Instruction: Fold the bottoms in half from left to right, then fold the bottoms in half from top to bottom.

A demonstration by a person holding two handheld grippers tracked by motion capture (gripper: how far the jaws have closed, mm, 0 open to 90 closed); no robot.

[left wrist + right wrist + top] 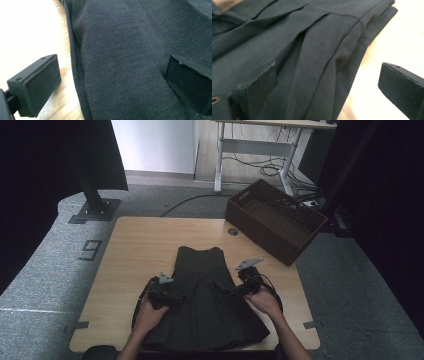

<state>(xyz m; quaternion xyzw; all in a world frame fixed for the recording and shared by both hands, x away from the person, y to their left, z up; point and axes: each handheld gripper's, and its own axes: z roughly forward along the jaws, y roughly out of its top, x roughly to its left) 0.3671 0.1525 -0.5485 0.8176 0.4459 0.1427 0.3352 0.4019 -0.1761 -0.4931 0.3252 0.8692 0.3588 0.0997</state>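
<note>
A dark pleated skirt (pixel 205 295) lies flat on the wooden table (pixel 135 245), waistband at the far end and hem at the near edge. My left gripper (pixel 170 296) is at the skirt's left edge. In the left gripper view it (pixel 112 85) stands open, one jaw over bare wood (pixel 32 32) and the other resting on the cloth (pixel 120 50). My right gripper (pixel 237 289) is at the skirt's right edge. It (pixel 332 90) is open too, one jaw on the pleats (pixel 287 37) and the other over the table (pixel 387 45). Nothing is pinched by either.
A brown woven basket (pixel 275 217) sits at the table's far right corner, partly over the edge. A black post on a base plate (pixel 92 200) stands on the floor beyond the left corner. A white desk frame (pixel 255 145) with cables is farther back.
</note>
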